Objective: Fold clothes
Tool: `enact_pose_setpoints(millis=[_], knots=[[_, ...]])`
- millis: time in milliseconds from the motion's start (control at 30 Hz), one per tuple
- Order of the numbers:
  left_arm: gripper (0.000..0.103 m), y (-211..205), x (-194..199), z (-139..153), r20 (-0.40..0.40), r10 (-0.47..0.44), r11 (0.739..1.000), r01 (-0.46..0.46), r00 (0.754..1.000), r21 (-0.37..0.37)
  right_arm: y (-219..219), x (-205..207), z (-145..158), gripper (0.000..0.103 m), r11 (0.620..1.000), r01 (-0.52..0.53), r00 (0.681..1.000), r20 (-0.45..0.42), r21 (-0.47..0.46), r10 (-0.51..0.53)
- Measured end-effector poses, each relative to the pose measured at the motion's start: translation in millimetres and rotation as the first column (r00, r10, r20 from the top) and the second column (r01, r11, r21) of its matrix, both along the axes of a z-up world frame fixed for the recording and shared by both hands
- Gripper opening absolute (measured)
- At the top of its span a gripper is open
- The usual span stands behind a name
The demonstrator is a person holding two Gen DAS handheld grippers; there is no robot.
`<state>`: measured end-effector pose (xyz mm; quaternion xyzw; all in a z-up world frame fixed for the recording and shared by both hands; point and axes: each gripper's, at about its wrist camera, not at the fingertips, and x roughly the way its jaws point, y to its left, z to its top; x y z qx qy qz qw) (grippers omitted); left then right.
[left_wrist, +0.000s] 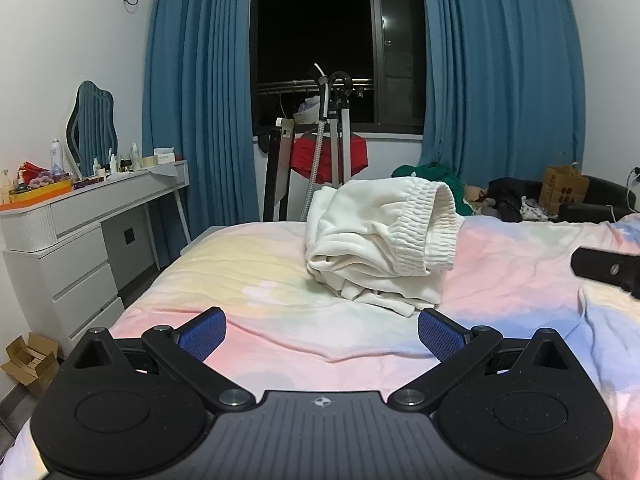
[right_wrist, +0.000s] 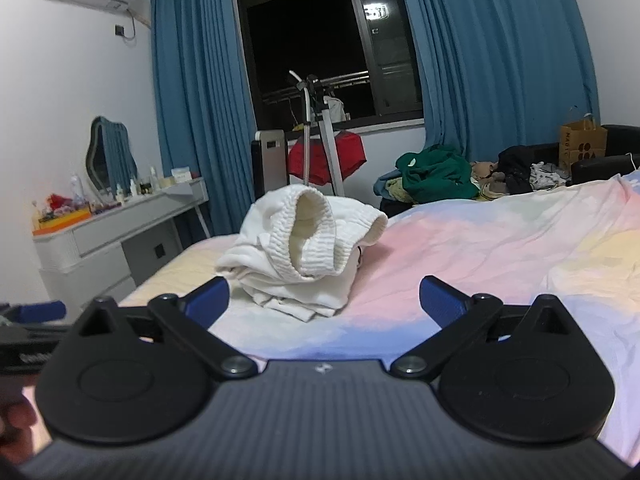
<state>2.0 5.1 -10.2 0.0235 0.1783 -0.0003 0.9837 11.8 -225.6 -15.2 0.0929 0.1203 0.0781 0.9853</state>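
A white garment (left_wrist: 376, 248) with a ribbed elastic waistband lies bunched in a heap on the pastel bedsheet (left_wrist: 260, 272). It also shows in the right wrist view (right_wrist: 304, 248), waistband opening facing me. My left gripper (left_wrist: 322, 330) is open and empty, just short of the heap's near edge. My right gripper (right_wrist: 324, 300) is open and empty, with the heap's near edge between and just beyond its fingertips. A part of the right gripper (left_wrist: 608, 270) shows at the right edge of the left wrist view.
A grey dressing table (left_wrist: 80, 224) with bottles and a mirror stands left of the bed. A garment steamer stand (left_wrist: 332, 132) and a red cloth are beyond the bed's foot. A pile of clothes (right_wrist: 440, 176) and a paper bag (right_wrist: 582, 148) lie at back right.
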Motion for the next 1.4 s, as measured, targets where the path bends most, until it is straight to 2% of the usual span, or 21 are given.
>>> enact_pose_setpoints(millis=[200, 467, 567, 667, 800, 867, 1133, 1300, 1400], knots=[[0.103, -2, 3, -4, 0.002, 0.000, 1.000, 0.000, 1.000, -0.003, -3, -5, 7, 0.103, 1.000, -0.009, 1.000, 0.014, 0.014, 0.009], [0.103, -18, 23, -15, -0.020, 0.008, 0.999, -0.007, 1.000, 0.042, -7, -14, 18, 0.103, 0.999, -0.026, 0.998, 0.062, 0.030, 0.024], [0.103, -28, 33, -21, -0.025, -0.029, 0.999, 0.031, 0.999, 0.044, -15, -9, 15, 0.103, 0.997, -0.032, 0.999, 0.034, 0.067, 0.030], [0.102, -46, 43, -31, -0.048, -0.092, 0.990, 0.096, 0.995, 0.104, -27, -6, 13, 0.103, 0.991, -0.034, 0.999, 0.001, 0.129, 0.034], [0.102, -69, 65, -38, -0.066, -0.114, 0.978, 0.124, 0.991, 0.169, -40, -10, 13, 0.103, 0.986, 0.004, 1.000, -0.005, 0.165, -0.003], [0.101, -79, 83, -37, -0.060, -0.108, 0.973, 0.118, 0.992, 0.200, -45, -11, 13, 0.103, 0.986, 0.037, 0.999, -0.015, 0.164, -0.035], [0.097, -119, 162, -27, 0.009, -0.087, 0.939, 0.079, 0.996, 0.335, -54, 0, 4, 0.103, 0.979, 0.064, 0.997, -0.050, 0.193, -0.055], [0.096, -144, 212, -21, 0.054, -0.079, 0.909, 0.050, 0.995, 0.414, -58, 6, -1, 0.103, 0.971, 0.068, 0.997, -0.060, 0.230, -0.056], [0.089, -157, 243, -26, 0.068, -0.046, 0.884, 0.009, 0.997, 0.468, -60, 13, -8, 0.103, 0.969, 0.069, 0.996, -0.078, 0.235, -0.052]])
